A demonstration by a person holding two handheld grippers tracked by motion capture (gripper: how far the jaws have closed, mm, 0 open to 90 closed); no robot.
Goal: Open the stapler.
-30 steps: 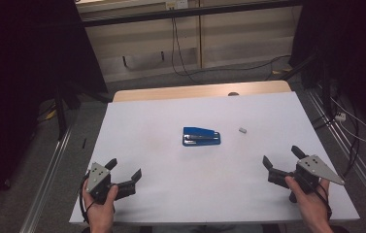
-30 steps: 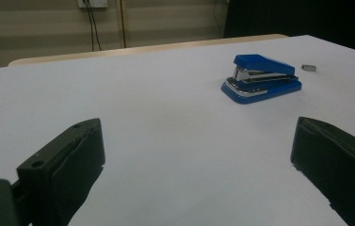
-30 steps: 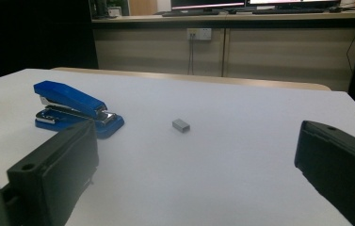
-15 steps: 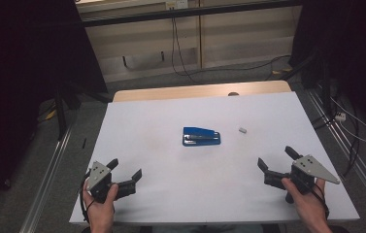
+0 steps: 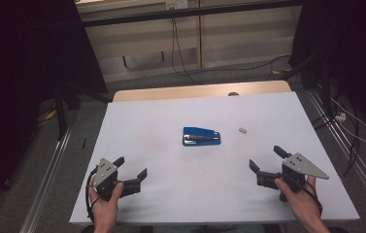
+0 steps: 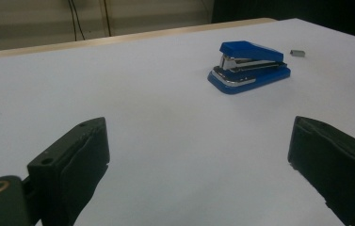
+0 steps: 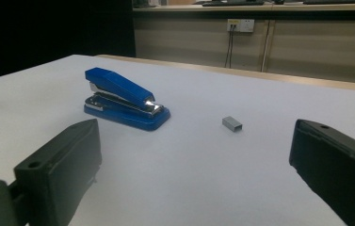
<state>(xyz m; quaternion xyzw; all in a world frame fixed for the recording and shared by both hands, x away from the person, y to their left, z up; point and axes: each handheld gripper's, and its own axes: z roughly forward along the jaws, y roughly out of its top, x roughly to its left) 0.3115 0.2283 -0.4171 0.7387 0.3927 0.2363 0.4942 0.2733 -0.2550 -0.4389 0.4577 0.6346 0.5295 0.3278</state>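
The blue stapler [image 5: 201,136] lies mid-table on the white sheet [image 5: 171,194], with a small block of staples [image 5: 242,130] just to its right. Your left gripper [image 5: 133,171] and right gripper [image 5: 265,159] flank it, well apart from it, jaws spread wide and empty, likely poised to reach in.

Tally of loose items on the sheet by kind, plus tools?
Stapler: 1
Staple strip: 1
Tools: 2, left tool and right tool, both open and empty
Total: 4
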